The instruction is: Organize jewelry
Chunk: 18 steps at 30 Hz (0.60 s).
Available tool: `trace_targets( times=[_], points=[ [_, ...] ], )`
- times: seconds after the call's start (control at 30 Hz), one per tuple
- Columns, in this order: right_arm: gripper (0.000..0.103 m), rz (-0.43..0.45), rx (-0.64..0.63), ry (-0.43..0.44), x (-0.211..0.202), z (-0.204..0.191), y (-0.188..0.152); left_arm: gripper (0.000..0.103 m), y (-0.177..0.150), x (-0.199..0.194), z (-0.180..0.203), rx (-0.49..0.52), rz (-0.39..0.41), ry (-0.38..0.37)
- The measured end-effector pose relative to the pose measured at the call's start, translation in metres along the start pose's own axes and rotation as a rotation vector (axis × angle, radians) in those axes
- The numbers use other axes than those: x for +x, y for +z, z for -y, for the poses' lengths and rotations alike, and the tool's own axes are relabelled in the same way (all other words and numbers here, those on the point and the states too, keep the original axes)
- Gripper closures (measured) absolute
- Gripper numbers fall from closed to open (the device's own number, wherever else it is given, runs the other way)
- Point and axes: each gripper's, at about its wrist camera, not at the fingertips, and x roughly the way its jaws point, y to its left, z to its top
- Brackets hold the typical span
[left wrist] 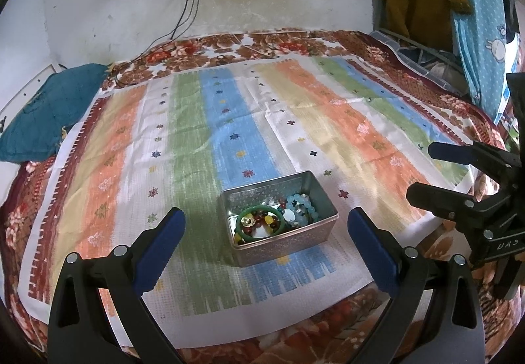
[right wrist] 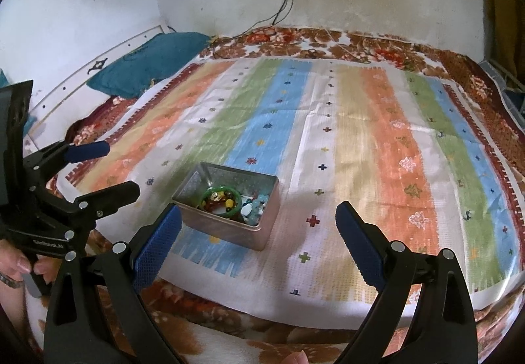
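On striped cloth [left wrist: 229, 121], rectangular metal tin [left wrist: 279, 219], beads [left wrist: 300, 208]

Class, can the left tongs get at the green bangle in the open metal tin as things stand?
Probably yes. The left tongs are open and point at the lidless rectangular metal tin, and the round green bangle lies on top of the beads with nothing over it.
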Motion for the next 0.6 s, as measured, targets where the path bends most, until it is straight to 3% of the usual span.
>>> trace_targets(
  times=[0.6],
  points=[
    [0.006, -0.008, -0.011, -0.005, 0.0032, -0.0023, 0.0007, 0.006, -0.0003, -0.0021, -0.0041, -0.040, 0.008, -0.018]
  ],
)
